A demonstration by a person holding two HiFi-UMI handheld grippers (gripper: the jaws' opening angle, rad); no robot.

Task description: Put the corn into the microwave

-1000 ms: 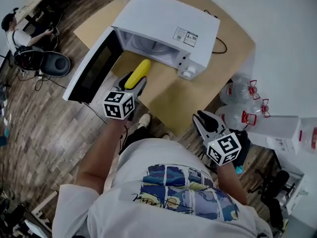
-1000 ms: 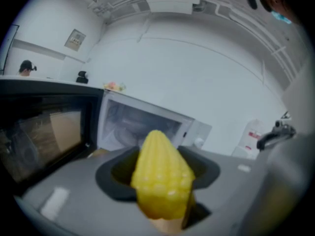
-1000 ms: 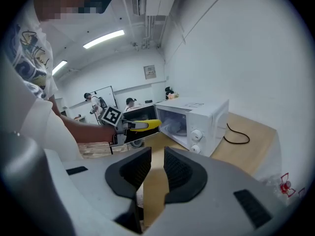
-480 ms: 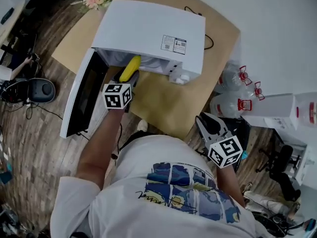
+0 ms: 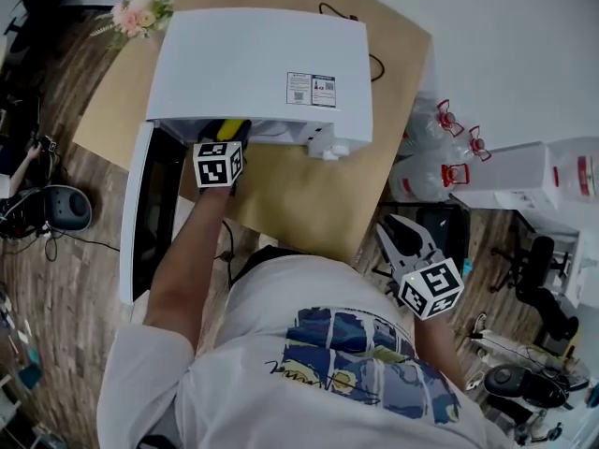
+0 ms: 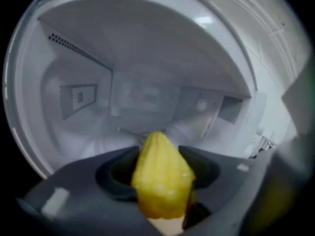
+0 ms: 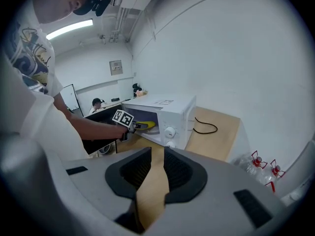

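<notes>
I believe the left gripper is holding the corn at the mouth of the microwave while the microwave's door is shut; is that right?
Not quite: the door of the microwave is open, swung out to the left in the head view. The rest holds: the left gripper is holding the corn at the microwave's mouth.

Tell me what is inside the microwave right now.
The corn, clamped in the left hand-held gripper, reaches into the open microwave. Its walls look bare; the floor under the corn is hidden by that hand-held gripper.
</notes>
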